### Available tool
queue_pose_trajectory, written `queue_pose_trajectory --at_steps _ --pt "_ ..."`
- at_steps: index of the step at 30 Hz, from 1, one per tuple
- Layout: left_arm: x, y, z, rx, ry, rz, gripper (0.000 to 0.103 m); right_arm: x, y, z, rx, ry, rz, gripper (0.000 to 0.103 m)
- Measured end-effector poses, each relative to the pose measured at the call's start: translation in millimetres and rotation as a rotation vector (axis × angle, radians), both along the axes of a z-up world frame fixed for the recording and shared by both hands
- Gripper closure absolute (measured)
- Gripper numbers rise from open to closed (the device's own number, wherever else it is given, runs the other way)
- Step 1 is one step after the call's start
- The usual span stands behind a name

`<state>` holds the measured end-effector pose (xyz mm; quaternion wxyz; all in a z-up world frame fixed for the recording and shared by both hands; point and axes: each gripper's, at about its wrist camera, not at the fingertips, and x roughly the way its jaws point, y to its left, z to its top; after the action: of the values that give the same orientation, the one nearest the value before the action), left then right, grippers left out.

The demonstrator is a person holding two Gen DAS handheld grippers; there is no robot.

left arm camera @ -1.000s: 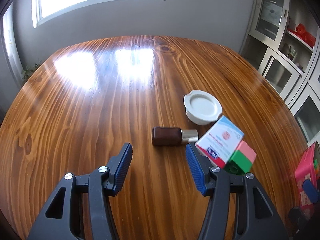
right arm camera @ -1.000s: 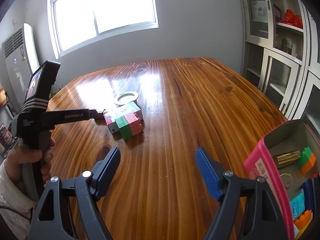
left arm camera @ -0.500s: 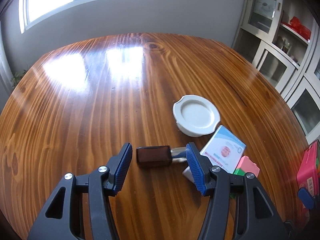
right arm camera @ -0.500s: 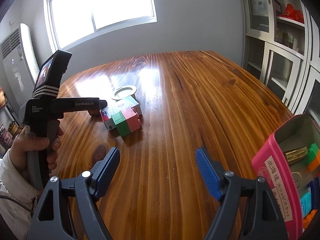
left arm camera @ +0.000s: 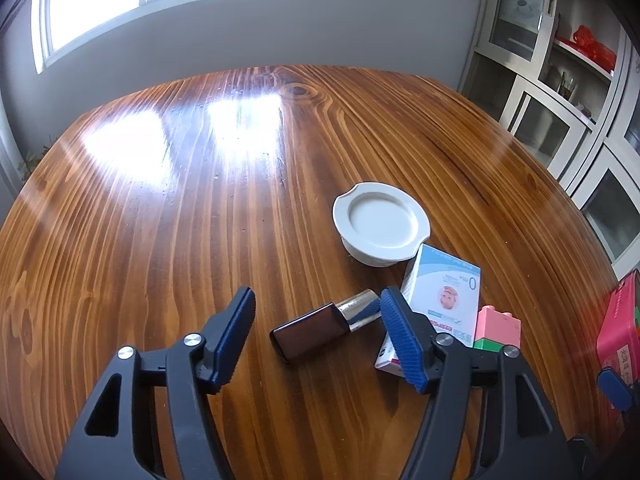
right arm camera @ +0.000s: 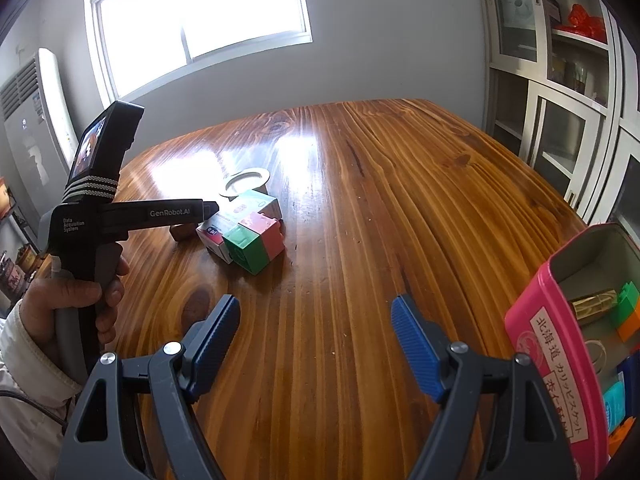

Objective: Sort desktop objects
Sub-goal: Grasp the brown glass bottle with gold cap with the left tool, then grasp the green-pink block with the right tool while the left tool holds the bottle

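Left gripper (left arm camera: 316,322) tilted down over the glossy orange-brown wooden table (left arm camera: 200,208), jaws apart and just lately widened, blue ribbed pads clear of everything. Between those jaws, lying flat on the wood and untouched: a small dark brown rectangular bottle with a shiny silver cap (left arm camera: 320,326). Long axis set diagonally across the gap, brown base toward the near side and nearer the left jaw, silver cap pointing away and up against the right jaw's tip; contact there cannot be told.

Just beyond the right jaw, a white and pale-blue cardboard carton with a red end (left arm camera: 442,300), partly hidden behind that jaw, long axis running away from the gripper. Tight against its far side, a pink toy brick stacked on a green toy brick (left arm camera: 498,330). Past the carton's far end, a shallow round white ceramic dish (left arm camera: 380,222), upright, nothing inside but its pale floor.

Right gripper (right arm camera: 316,330) held over bare wood, jaws wide apart with nothing between them. Off to the right of its right jaw, an open pink metal tin with Japanese lettering (right arm camera: 560,332), holding a gold-coloured tube, 1 green and 1 orange brick, a blue item and a teal packet; the rest too cut off to tell. Left of its left jaw, a hand in a white sleeve (right arm camera: 68,300) gripping the left tool's handle.
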<state>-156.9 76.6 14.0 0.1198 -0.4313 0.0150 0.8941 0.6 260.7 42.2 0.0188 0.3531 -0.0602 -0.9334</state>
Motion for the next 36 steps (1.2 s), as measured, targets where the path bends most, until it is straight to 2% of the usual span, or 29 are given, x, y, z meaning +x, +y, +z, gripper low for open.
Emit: queue_pose_trajectory --at_steps 5,9,17,20,21,22,25,36 --pt "8 -11 -1 -0.026 -0.019 0.023 0.034 0 3 -1 -0.011 0.001 -0.007 0.022" --pt "8 -23 -4 -0.017 -0.035 0.039 0.034 0 5 -2 -0.025 0.002 -0.008 0.022" --pt "14 -16 -6 -0.07 -0.002 0.017 0.035 1 1 -3 -0.016 0.0 0.009 0.022" --pt "12 -10 -8 -0.084 0.008 0.008 0.057 -1 -1 -3 -0.009 -0.002 0.014 0.022" --pt "12 -10 -8 -0.083 0.008 0.005 0.07 -2 -1 -3 -0.011 -0.006 0.019 0.022" --pt "10 -8 -8 -0.081 0.007 0.003 0.078 -3 -1 -3 -0.016 -0.01 0.023 0.022" --pt "9 -8 -8 -0.081 0.006 0.011 0.081 -9 -3 -3 -0.023 -0.021 0.037 0.022" --pt "17 -24 8 -0.044 0.036 0.056 0.081 -57 -26 -9 0.058 -0.051 0.123 0.022"
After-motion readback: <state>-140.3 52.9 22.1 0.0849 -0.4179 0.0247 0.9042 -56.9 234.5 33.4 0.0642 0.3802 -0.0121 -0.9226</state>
